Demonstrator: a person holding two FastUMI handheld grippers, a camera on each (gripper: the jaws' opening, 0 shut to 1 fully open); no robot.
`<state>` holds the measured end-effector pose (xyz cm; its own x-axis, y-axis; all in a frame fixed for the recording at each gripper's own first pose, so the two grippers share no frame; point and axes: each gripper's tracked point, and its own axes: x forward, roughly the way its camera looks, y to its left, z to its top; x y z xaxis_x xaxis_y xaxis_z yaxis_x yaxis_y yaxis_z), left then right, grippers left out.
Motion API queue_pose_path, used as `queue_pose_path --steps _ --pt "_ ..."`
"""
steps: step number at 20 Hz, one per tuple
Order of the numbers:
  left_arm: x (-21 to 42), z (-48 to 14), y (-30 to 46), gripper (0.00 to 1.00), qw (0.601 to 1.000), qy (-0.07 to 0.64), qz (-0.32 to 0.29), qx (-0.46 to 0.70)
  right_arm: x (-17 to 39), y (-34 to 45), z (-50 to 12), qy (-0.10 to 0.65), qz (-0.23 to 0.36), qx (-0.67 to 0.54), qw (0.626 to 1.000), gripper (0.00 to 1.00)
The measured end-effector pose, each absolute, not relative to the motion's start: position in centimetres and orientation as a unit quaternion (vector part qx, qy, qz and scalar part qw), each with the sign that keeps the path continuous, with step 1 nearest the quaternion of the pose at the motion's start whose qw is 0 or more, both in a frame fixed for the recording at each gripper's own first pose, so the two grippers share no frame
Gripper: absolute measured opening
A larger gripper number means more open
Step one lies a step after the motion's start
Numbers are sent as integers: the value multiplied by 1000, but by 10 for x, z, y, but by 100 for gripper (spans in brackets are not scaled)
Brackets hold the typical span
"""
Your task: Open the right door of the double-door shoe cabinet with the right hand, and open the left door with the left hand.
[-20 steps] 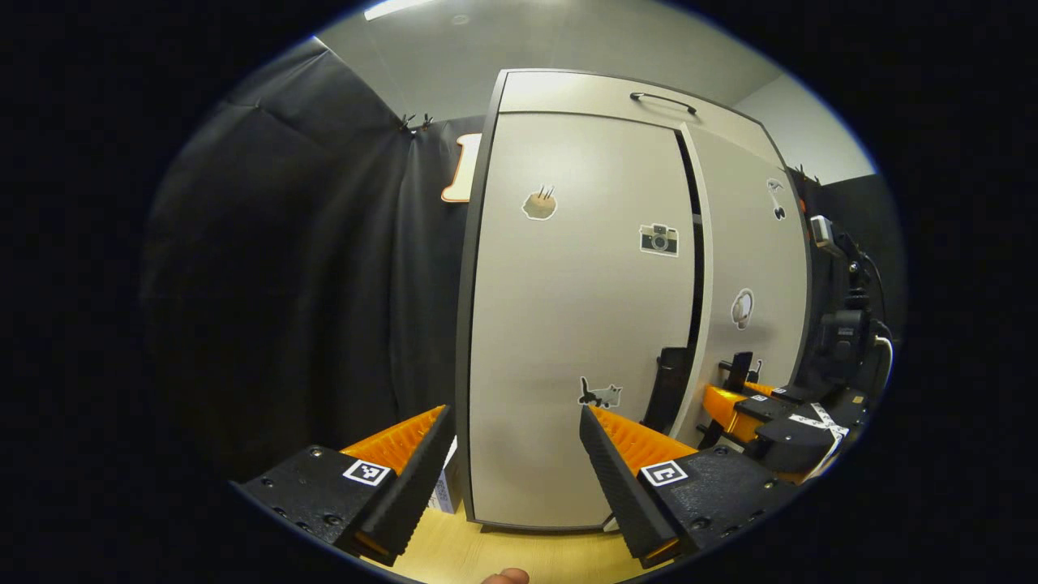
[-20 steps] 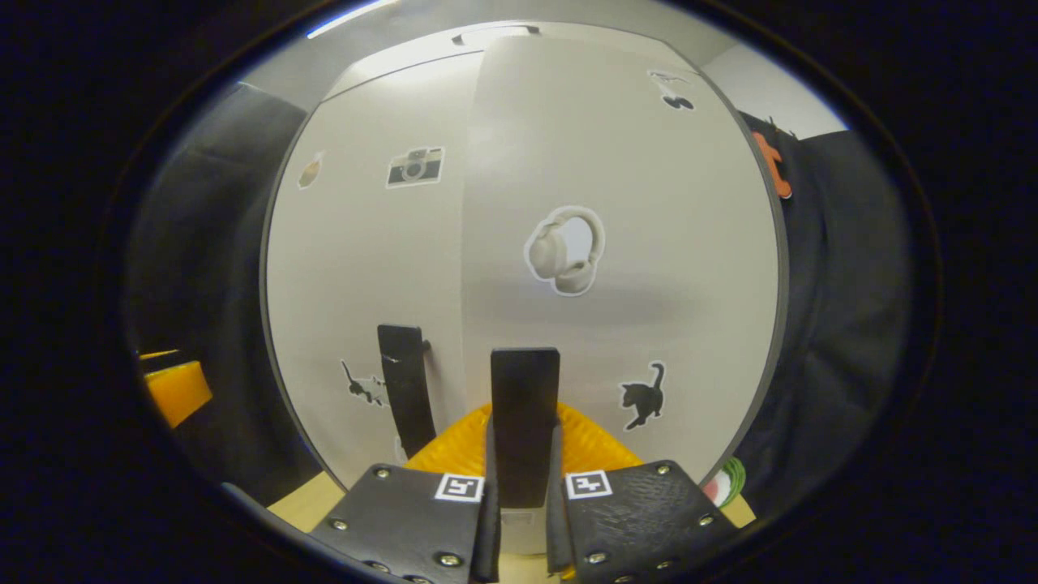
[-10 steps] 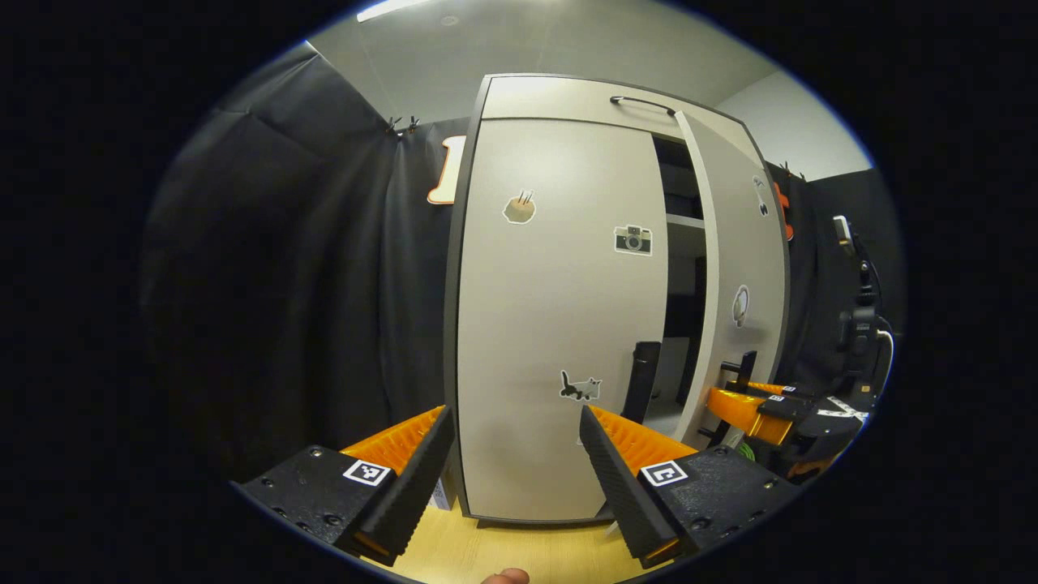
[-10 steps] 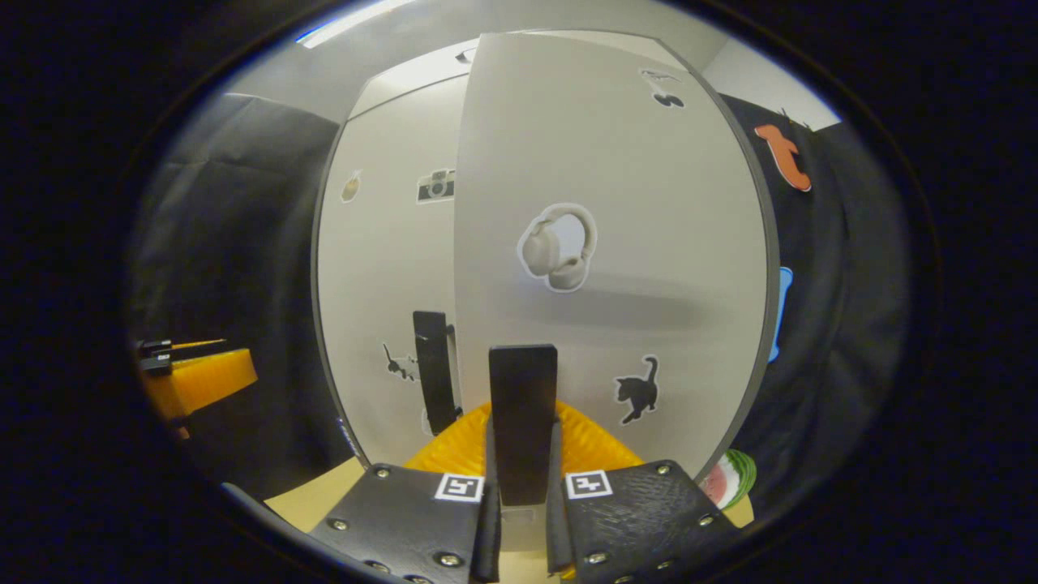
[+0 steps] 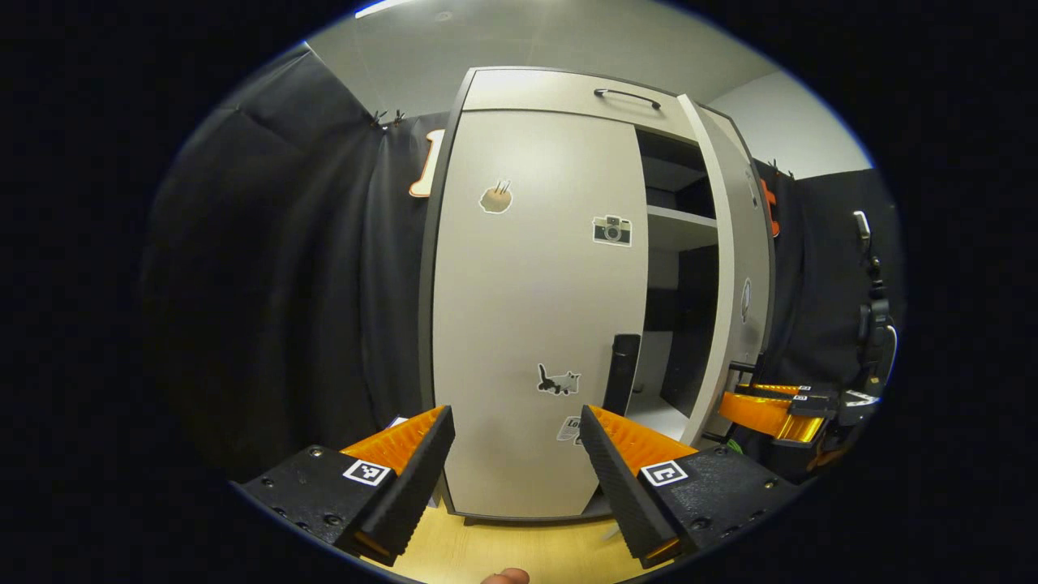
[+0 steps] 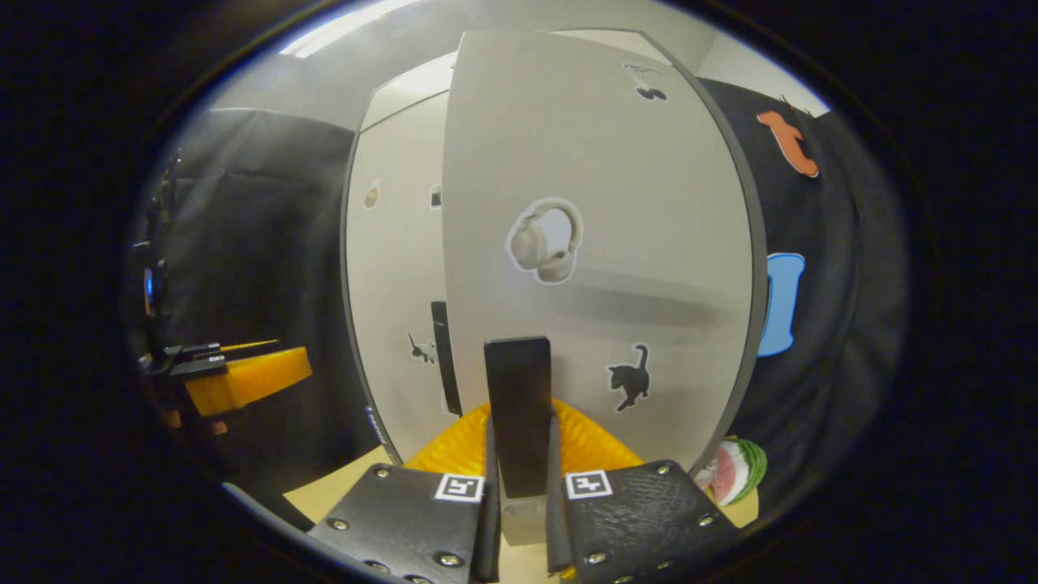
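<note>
Right door (image 6: 600, 243) ajar, left door (image 5: 531, 308) closed.
Right gripper (image 6: 519, 454) clenched on right handle (image 6: 519, 405); left gripper (image 5: 515, 454) released, facing left door.

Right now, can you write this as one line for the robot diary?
right door: partly open | right gripper: shut on right door handle | left door: closed | left gripper: open, off left door handle
</note>
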<state>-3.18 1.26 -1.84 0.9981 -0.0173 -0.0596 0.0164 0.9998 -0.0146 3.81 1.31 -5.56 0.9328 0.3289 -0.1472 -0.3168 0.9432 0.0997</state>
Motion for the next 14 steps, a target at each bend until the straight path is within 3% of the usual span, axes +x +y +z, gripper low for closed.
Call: queue_pose_path --steps 11,12,14 --pt "-28 -22 6 96 999 30 -28 -8 16 -14 -52 66 113 51 990 22" --pt "-28 -21 4 96 999 29 -31 -6 14 -17 -52 63 108 53 991 17" --pt "-29 -21 -2 96 999 29 -38 -5 11 -23 -52 62 99 59 991 22"
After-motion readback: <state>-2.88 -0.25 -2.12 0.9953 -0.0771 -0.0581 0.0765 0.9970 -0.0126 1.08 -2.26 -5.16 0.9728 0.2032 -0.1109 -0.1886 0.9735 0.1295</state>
